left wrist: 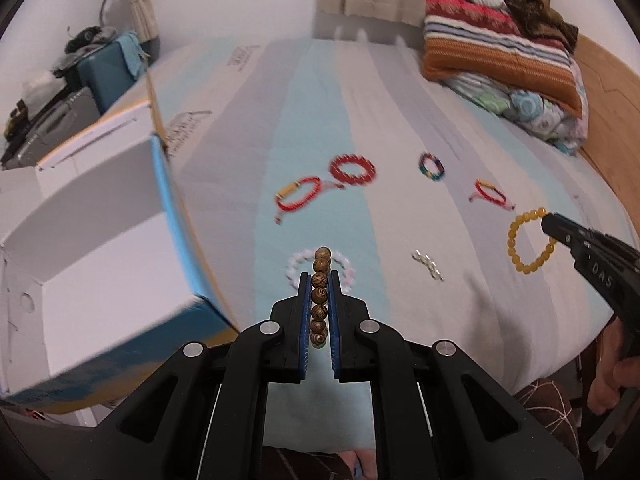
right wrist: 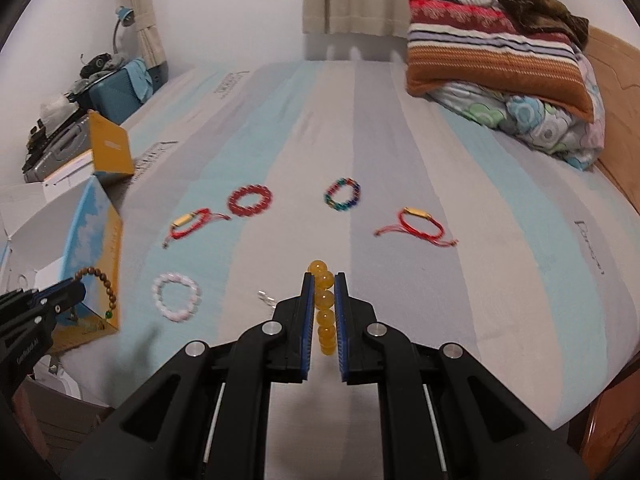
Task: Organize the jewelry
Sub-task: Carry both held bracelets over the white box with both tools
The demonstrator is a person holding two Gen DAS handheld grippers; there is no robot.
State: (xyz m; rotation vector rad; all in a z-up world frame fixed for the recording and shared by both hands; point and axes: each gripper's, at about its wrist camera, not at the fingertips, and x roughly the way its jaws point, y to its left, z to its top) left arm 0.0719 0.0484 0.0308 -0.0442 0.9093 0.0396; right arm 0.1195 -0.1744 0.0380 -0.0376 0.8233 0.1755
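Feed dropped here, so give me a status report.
Left gripper shut on wooden bracelet. Right gripper shut on amber bracelet. Five bracelets remain on bed. Box left, unobstructed.

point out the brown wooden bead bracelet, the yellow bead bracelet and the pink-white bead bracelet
brown wooden bead bracelet (left wrist: 320, 294), left wrist view, bead between pads
yellow bead bracelet (right wrist: 325, 300), right wrist view, clamped bead
pink-white bead bracelet (right wrist: 160, 300), right wrist view, left arc

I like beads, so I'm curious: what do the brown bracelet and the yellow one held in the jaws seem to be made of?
Brown bracelet: probably wood, matte, with dark grain rings on the beads.
Yellow bracelet: glossy, translucent amber-coloured beads that glow through; glass, resin or stone, I can't tell which.
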